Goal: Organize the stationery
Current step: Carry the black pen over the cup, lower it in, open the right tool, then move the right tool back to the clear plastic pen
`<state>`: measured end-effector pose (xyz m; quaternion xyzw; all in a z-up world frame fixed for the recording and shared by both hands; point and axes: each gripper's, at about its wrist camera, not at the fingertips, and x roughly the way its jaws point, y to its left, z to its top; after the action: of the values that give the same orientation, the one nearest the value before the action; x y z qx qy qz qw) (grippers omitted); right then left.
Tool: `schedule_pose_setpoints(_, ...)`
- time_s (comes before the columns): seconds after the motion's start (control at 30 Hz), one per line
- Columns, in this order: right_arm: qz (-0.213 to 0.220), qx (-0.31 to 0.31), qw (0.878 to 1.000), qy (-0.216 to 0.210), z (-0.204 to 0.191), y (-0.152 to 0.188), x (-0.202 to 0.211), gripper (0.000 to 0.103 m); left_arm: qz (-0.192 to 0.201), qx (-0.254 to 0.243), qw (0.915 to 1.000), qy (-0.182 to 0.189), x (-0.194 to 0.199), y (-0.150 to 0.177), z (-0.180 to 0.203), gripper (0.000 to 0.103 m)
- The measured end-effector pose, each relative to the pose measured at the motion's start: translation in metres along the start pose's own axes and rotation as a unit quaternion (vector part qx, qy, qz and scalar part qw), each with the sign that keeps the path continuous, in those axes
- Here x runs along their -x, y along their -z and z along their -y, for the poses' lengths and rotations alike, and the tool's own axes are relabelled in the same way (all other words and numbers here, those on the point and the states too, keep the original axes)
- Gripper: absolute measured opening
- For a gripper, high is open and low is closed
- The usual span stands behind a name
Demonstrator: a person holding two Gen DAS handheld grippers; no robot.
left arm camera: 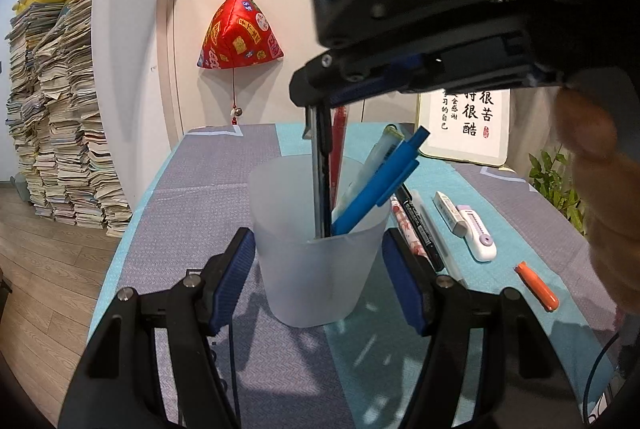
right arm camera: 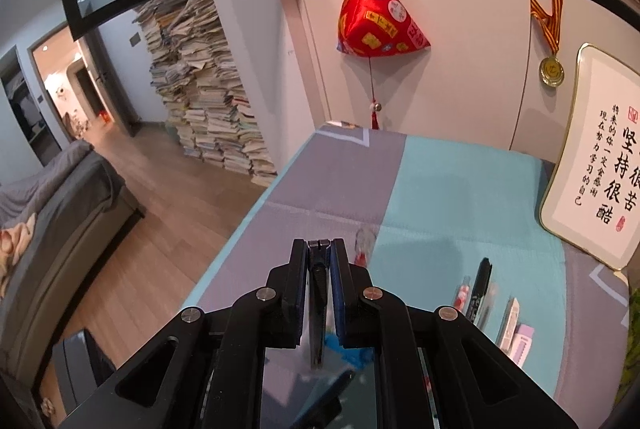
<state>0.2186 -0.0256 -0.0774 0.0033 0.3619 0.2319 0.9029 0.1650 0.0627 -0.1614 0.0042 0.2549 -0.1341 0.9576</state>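
A frosted plastic cup [left arm camera: 318, 249] stands on the table and holds a blue pen [left arm camera: 378, 185], a white pen [left arm camera: 378, 155] and a red pen [left arm camera: 338, 145]. My left gripper [left arm camera: 318, 271] is open, its blue pads on either side of the cup. My right gripper [left arm camera: 320, 117] hangs above the cup, shut on a black pen [left arm camera: 322, 181] whose lower end is inside the cup. In the right wrist view the black pen [right arm camera: 318, 285] sits clamped between the shut pads of the right gripper [right arm camera: 319, 245].
Loose stationery lies right of the cup: a patterned pen [left arm camera: 408, 229], a black marker [left arm camera: 420, 225], an eraser [left arm camera: 450, 213], a lilac correction tape [left arm camera: 478, 233], an orange pen [left arm camera: 536, 285]. A framed calligraphy [right arm camera: 596, 165] leans at the back right. The table edge [right arm camera: 240, 225] drops to the floor on the left.
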Motion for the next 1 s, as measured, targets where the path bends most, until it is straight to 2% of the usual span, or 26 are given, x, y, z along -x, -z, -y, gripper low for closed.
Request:
schedule_pose_setpoints(0.13, 0.009, 0.007, 1.0, 0.006, 0.005, 0.004, 0.017, 0.012, -0.001, 0.0, 1.0, 0.0, 0.0, 0.0, 0.0, 0.066)
schedule_pose_setpoints(0.33, 0.032, -0.039, 0.998, 0.026, 0.041, 0.013, 0.052, 0.012, -0.001, 0.0, 1.0, -0.001, 0.0, 0.0, 0.0, 0.066)
schedule_pose_setpoints(0.43, 0.008, -0.054, 0.996, 0.077, 0.064, 0.028, 0.049, 0.012, -0.001, 0.0, 1.0, -0.001, 0.0, 0.0, 0.0, 0.066)
schedule_pose_setpoints(0.6, -0.072, -0.094, 0.984, 0.131, 0.1, 0.069, 0.018, 0.012, -0.001, 0.0, 1.0, -0.001, 0.0, 0.0, 0.0, 0.066)
schedule_pose_setpoints(0.73, -0.111, -0.122, 0.979, 0.123, 0.111, 0.092, 0.0, 0.012, -0.001, 0.0, 1.0, -0.001, 0.001, 0.0, 0.0, 0.066)
schedule_pose_setpoints(1.0, -0.127, -0.121, 0.978, 0.111, 0.106, 0.105, -0.015, 0.012, -0.002, 0.0, 1.0, -0.001, 0.001, 0.001, 0.0, 0.066)
